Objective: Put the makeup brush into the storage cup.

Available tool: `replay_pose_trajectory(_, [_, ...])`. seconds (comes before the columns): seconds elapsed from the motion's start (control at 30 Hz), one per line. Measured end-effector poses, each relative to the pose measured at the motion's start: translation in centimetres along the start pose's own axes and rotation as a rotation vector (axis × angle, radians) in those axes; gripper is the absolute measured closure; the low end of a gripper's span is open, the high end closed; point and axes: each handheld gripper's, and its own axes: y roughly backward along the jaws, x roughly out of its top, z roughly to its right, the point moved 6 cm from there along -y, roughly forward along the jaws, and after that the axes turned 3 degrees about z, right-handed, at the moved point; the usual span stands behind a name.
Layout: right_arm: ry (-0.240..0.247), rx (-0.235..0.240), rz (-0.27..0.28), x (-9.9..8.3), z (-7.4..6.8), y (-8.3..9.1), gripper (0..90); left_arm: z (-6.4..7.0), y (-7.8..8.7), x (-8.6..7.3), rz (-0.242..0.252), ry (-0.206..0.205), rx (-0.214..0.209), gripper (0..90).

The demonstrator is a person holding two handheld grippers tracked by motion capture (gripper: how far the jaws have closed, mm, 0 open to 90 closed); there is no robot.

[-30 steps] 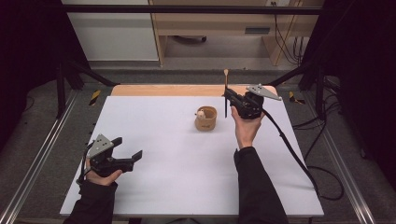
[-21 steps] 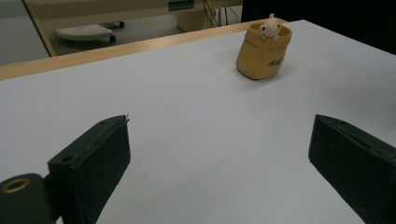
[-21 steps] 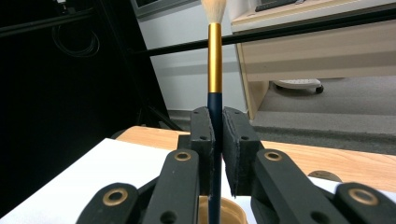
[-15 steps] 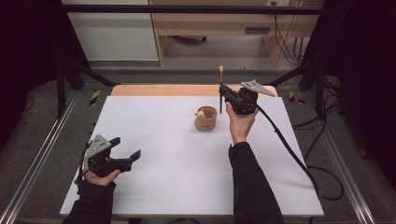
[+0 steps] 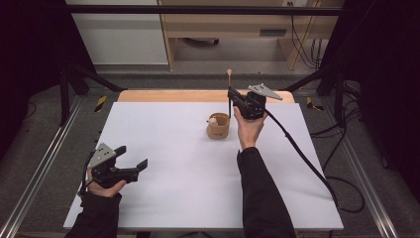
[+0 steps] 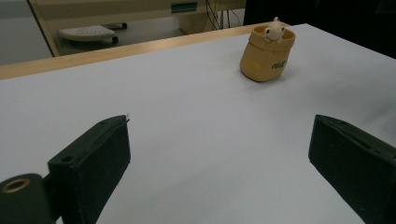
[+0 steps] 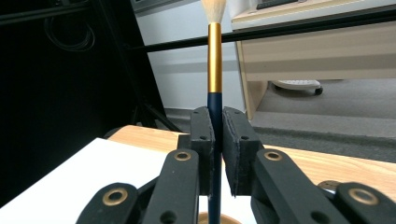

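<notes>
Holding brush (image 7: 214,70) upright, bristles up, clamped in right gripper (image 5: 236,100) | cup (image 5: 218,126) just below-left of it, nearer this hand | left gripper (image 5: 130,162) spread apart, empty, well away

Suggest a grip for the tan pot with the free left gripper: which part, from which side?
Probably across the tan pot body, below the rim, coming in level from the side facing the open left gripper. It stands upright, widens downward, and a small figure sits in its mouth, so avoid a top-down grab.
</notes>
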Motion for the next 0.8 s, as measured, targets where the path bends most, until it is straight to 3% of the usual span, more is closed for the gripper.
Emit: replay_pose_trajectory(0.8, [0.016, -0.011, -0.018, -1.4, 0.5, -1.6, 83.5, 0.1, -0.1, -0.1, -0.004, -0.001, -0.004, 5.1])
